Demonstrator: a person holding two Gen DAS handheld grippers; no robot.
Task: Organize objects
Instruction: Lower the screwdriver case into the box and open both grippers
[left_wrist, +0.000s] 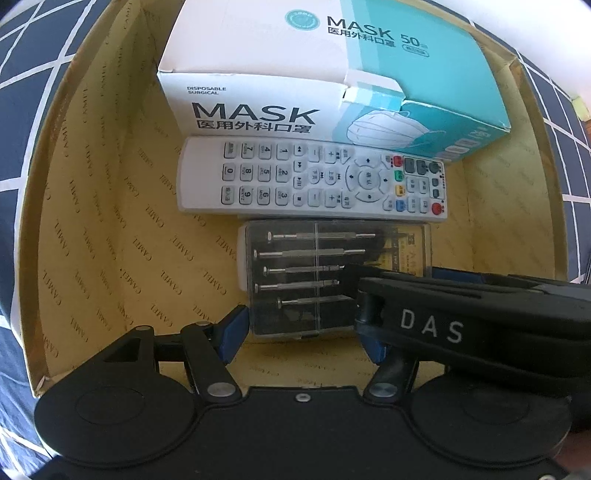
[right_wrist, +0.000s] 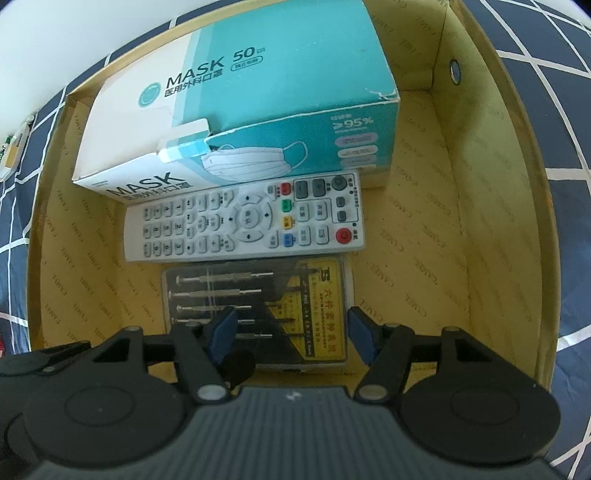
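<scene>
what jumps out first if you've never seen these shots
The big teal-and-white mask box at the far side of a tan cardboard box grabs the eye first. Just in front lies a white remote, then a clear screwdriver case, with both claws at the case's near end.

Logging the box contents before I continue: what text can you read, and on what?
"MASK", "50", "DISPOSABLE SURGICAL", "≥95%": mask box.
"CAMEL", repeated: cardboard box lining.
"DAS": right gripper's arm.
Digits 0-9: remote keys.
Screwdriver case label: too blurred.
</scene>
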